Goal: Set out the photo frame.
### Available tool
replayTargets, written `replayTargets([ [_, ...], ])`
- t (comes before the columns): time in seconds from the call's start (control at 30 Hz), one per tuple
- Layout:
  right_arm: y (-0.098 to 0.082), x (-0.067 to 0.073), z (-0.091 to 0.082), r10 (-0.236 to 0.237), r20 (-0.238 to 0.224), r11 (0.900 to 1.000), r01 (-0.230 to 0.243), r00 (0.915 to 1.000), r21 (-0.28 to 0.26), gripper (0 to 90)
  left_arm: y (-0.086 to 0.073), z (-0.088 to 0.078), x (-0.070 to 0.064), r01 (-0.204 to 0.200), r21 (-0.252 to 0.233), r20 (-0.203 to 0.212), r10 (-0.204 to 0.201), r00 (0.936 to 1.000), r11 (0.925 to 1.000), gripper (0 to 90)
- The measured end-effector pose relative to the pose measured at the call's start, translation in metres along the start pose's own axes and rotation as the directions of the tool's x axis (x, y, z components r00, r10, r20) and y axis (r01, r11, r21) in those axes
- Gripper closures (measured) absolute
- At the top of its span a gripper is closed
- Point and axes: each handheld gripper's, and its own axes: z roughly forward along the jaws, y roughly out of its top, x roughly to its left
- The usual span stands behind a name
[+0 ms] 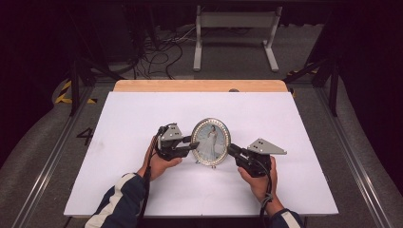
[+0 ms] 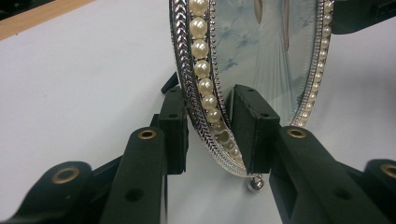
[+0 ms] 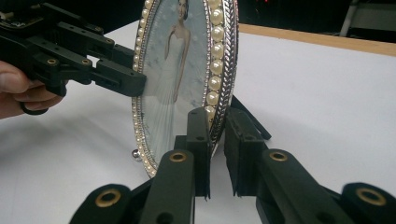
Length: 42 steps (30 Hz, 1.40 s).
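Standing upright on white table (image 1: 142, 185): oval pearl-rimmed photo frame (image 1: 210, 141), pinched at left rim by left gripper (image 1: 194, 145), at right rim by right gripper (image 1: 231, 149).

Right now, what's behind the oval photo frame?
Behind the oval photo frame a black prop leg slants down to the white table sheet. One jaw of the right tongs sits on that back side too. The frame's back panel itself is hidden.
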Motion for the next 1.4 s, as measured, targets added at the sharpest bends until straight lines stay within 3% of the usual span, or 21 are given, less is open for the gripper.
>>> replayTargets([
  [0.3, 0.001, -0.005, 0.003, 0.012, 0.012, 1.0, -0.012, 0.9999, -0.003, 80.2, -0.001, -0.001, -0.004, -0.008, 0.003, -0.002, 0.008, 1.0, 1.0, 66.3],
  [0.73, 0.002, -0.009, 0.005, 0.019, 0.018, 1.0, -0.019, 0.9997, -0.001, 79.6, -0.002, -0.002, -0.012, 0.027, -0.002, -0.017, -0.027, 0.9995, 0.9996, 67.3],
  [1.4, 0.004, -0.009, 0.008, -0.005, 0.022, 1.0, 0.005, 0.9997, 0.005, 78.6, -0.005, -0.006, -0.018, 0.014, -0.003, -0.019, -0.014, 0.9997, 0.9999, 67.5],
])
